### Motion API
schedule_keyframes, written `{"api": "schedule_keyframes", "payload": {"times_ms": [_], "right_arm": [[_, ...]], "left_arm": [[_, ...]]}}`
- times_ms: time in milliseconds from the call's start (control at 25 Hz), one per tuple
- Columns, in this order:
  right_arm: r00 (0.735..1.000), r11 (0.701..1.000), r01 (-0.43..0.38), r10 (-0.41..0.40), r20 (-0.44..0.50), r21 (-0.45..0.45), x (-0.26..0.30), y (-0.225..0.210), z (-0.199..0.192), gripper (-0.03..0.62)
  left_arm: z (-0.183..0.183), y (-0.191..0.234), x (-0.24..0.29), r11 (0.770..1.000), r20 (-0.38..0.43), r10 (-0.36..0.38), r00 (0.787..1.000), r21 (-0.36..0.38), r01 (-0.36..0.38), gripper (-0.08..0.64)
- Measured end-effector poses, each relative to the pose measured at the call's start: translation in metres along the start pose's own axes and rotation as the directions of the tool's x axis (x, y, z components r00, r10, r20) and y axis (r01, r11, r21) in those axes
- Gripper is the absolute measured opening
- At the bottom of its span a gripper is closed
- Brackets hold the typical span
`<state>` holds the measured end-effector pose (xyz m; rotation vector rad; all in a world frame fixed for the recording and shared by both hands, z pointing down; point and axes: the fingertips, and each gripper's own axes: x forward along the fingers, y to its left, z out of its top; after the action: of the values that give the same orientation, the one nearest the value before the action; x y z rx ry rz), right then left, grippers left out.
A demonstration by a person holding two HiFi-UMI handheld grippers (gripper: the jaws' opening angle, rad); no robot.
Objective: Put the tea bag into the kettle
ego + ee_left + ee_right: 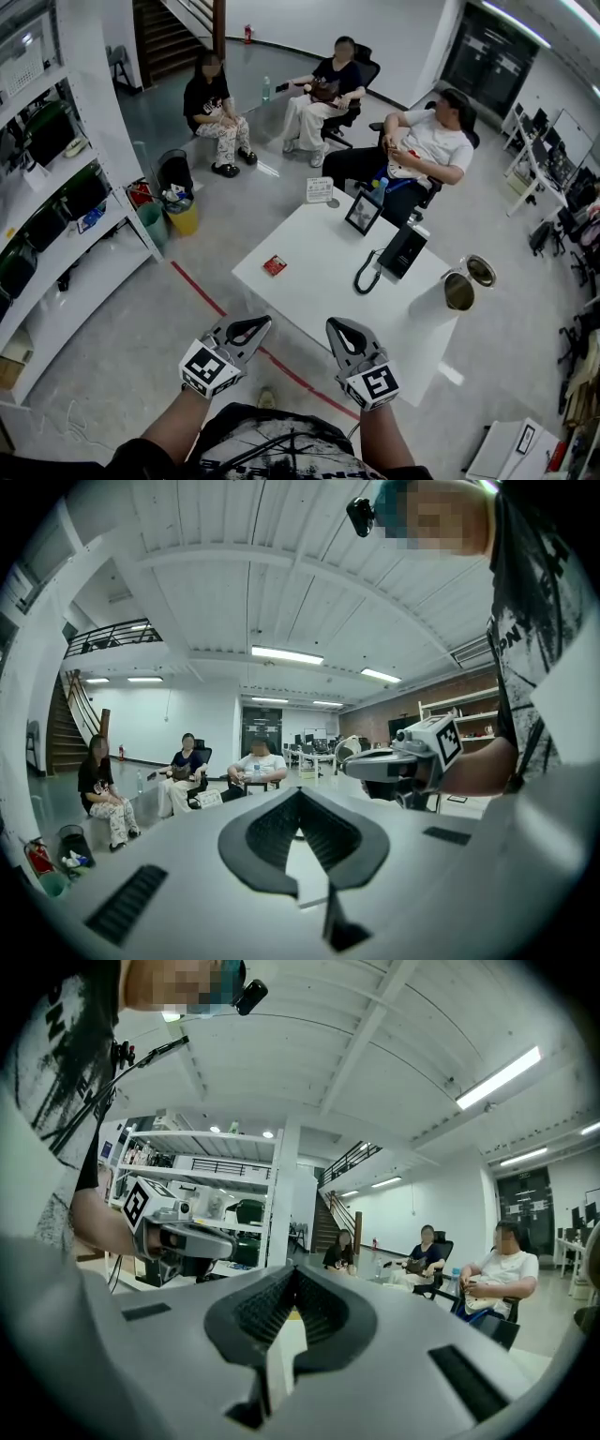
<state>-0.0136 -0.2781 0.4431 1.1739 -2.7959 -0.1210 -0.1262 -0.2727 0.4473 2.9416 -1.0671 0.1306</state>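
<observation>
A small red tea bag (pixel 274 265) lies on the white table (pixel 309 281), near its left edge. At the table's right edge stands a silvery kettle (pixel 458 290) with its lid flipped open. Both grippers hang in the air short of the table's near edge, over the floor, pointing level toward it. My left gripper (pixel 257 324) is shut with nothing in it, its jaws meeting at the tip in the left gripper view (pixel 300 791). To its right my right gripper (pixel 337 325) is likewise shut and empty (pixel 292 1269). Neither gripper view shows the tea bag.
On the table stand a black device with a coiled cord (pixel 401 251), a picture frame (pixel 364 213) and a white card (pixel 320 190). Three people sit on chairs beyond the table. Shelving (pixel 56 216) lines the left; bins (pixel 178 211) and a red floor line (pixel 202 292) lie nearby.
</observation>
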Motion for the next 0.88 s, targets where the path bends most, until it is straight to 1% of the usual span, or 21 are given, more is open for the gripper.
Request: {"api": "schedule_keyframes", "payload": {"times_ms": [280, 480, 640, 880], "right_arm": [[0.999, 1.000, 0.021, -0.021, -0.027, -0.018, 0.049, -0.005, 0.004, 0.009], [0.999, 1.000, 0.020, -0.021, -0.033, -0.020, 0.063, -0.008, 0.008, 0.009], [0.998, 1.000, 0.017, -0.019, -0.057, -0.020, 0.069, -0.012, -0.001, 0.011], [0.996, 0.999, -0.031, 0.030, -0.080, -0.015, 0.088, -0.021, -0.013, 0.011]], "left_arm": [[-0.007, 0.043, 0.002, 1.000, 0.000, -0.017, 1.000, -0.009, 0.017, 0.009], [-0.011, 0.058, 0.006, 0.999, 0.006, -0.021, 1.000, -0.024, 0.021, 0.009], [-0.012, 0.065, 0.009, 0.999, 0.011, -0.023, 1.000, -0.035, 0.023, 0.008], [-0.021, 0.078, 0.016, 0.999, 0.001, 0.003, 1.000, -0.049, -0.002, 0.008]]}}
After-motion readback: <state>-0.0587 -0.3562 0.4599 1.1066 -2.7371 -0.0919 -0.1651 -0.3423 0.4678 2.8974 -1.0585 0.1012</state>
